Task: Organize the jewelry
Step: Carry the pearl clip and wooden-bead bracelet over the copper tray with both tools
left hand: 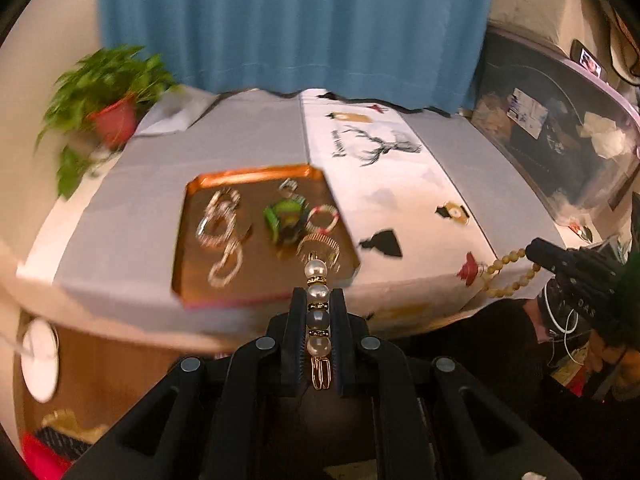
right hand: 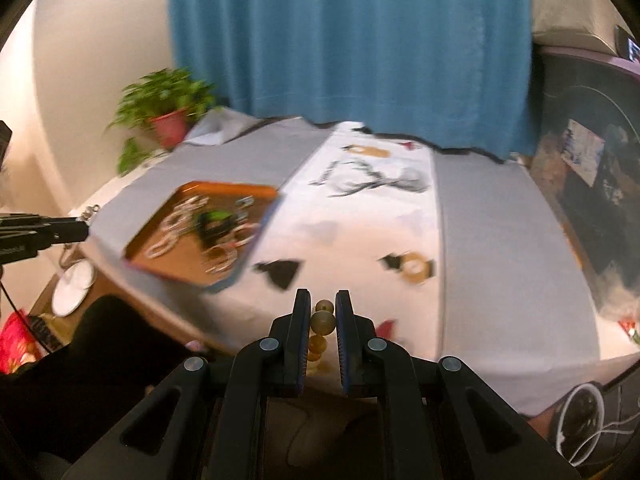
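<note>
My left gripper point(left hand: 318, 294) is shut on a pearl hair clip point(left hand: 318, 312) with gold links, which sticks out past the fingertips, just short of the table's near edge. Beyond it lies an orange tray point(left hand: 256, 294) holding several bracelets and a green bangle point(left hand: 282, 212). My right gripper point(right hand: 323, 296) is shut on a yellow bead bracelet point(right hand: 323, 322), held in the air before the table's front edge. In the left wrist view the right gripper point(left hand: 534, 250) shows at the right with the bead bracelet point(left hand: 506, 276) hanging from it. The left gripper point(right hand: 86, 230) shows at the left of the right wrist view.
The table carries a grey cloth and a white runner point(left hand: 384, 184) with deer and figure prints. A potted plant point(left hand: 116, 120) stands at the back left corner. A blue curtain point(left hand: 288, 20) hangs behind. A clear storage bin point(left hand: 560, 132) sits at the right. A white round thing point(left hand: 38, 358) lies below the table's left side.
</note>
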{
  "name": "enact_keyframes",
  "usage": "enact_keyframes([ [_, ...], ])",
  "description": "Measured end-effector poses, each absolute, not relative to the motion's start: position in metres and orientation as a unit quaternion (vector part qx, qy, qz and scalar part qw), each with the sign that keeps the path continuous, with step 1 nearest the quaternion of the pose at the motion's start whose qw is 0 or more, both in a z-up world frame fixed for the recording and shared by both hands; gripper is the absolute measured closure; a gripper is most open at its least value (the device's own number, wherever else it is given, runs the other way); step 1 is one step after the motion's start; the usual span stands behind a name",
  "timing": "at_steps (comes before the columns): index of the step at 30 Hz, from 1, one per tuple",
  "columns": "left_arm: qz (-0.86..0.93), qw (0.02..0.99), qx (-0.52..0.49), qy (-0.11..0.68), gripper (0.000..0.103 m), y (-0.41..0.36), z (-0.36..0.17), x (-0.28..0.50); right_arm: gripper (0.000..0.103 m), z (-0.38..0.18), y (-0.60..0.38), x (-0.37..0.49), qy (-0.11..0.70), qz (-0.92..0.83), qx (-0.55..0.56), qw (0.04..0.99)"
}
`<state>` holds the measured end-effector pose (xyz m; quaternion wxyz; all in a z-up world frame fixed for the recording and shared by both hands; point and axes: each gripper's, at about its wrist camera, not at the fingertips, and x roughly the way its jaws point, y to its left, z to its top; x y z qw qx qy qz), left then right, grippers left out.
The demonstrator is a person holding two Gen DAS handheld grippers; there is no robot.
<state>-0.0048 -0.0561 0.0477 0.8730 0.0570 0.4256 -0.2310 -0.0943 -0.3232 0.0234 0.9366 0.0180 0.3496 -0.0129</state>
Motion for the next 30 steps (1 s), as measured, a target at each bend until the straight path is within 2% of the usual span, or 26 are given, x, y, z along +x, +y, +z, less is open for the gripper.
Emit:
enact_keyframes([
  [12,-0.213,0.882,0.058,0.417,0.094,-0.032,0.024,-0.056,0.09,0.002,-0.22,-0.136,0.383,0.066,-0.025,0.921],
  [30,-0.22,0.879,0.055,0.42,0.094,-0.028,0.018,-0.056,0.09,0.002,-0.198,-0.133,0.389,0.076,-0.05,0.917],
])
